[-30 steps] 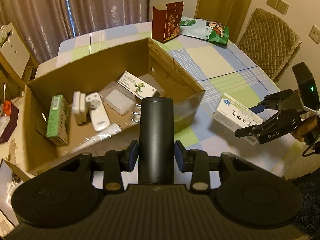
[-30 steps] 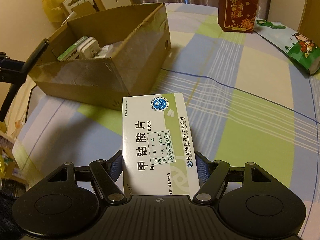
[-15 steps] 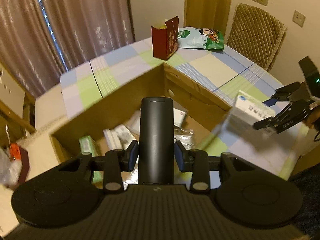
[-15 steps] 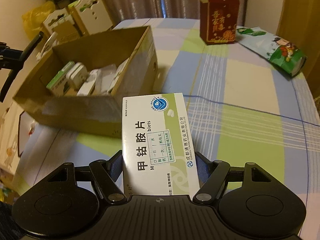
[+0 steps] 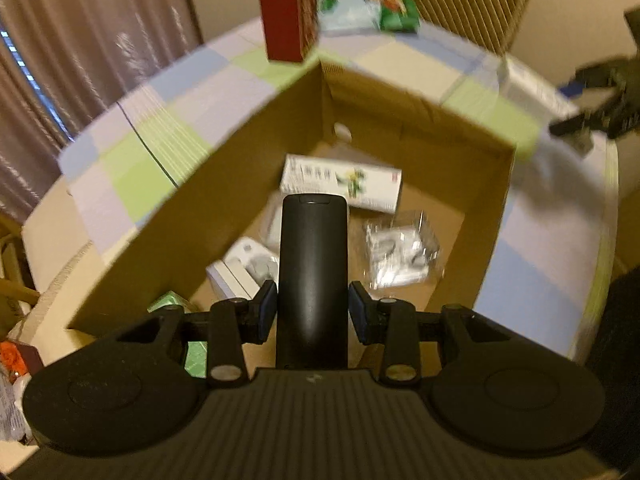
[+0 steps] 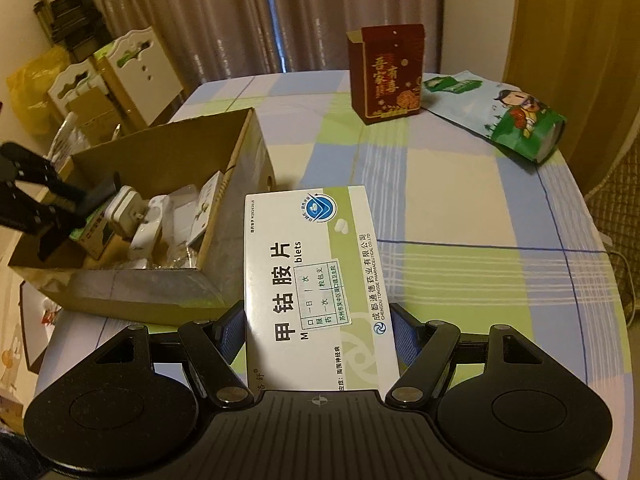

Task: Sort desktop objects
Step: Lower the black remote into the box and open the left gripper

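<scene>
Over box, remote between fingers

Left wrist view over cardboard box; right wrist view beside; both share it.

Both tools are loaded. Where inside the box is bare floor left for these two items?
Cardboard box: bare floor along the far right wall, between the white medicine box and the clear packet. The near left corner is crowded with the white adapters and green box.

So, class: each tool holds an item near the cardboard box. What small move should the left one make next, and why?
Probably lower the left tool a little and release: its black remote already hangs over the open cardboard box, above the items inside.
</scene>
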`<state>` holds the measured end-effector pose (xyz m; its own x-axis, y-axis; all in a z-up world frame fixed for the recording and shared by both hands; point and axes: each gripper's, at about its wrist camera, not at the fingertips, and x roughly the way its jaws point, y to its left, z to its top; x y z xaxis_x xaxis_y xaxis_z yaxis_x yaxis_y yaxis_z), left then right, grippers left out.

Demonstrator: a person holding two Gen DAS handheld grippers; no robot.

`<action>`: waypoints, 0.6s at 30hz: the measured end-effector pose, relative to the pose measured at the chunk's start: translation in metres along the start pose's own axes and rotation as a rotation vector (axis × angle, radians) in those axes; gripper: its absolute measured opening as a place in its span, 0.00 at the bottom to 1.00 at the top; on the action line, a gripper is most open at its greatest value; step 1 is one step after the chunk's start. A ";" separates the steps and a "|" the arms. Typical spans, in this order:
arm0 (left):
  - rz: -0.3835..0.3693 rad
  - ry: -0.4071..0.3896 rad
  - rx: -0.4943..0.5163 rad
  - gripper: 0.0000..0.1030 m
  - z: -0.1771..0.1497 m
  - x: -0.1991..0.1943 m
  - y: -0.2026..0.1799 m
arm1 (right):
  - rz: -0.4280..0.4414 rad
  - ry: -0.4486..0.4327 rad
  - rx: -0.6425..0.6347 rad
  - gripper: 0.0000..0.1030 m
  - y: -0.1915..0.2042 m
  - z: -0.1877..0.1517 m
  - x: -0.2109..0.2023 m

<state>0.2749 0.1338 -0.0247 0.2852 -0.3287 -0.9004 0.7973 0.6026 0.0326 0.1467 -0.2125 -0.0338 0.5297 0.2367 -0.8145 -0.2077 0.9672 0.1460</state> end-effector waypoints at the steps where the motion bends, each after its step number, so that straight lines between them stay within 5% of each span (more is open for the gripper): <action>1: -0.008 0.015 0.002 0.32 -0.001 0.007 0.002 | -0.004 0.002 0.005 0.69 0.000 0.000 0.000; 18: 0.045 0.254 0.200 0.33 -0.018 0.086 0.001 | -0.038 0.033 0.014 0.69 -0.002 0.007 0.009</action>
<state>0.2907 0.1189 -0.1097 0.2006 -0.0981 -0.9748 0.8830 0.4492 0.1365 0.1575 -0.2120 -0.0376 0.5094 0.1968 -0.8377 -0.1760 0.9768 0.1224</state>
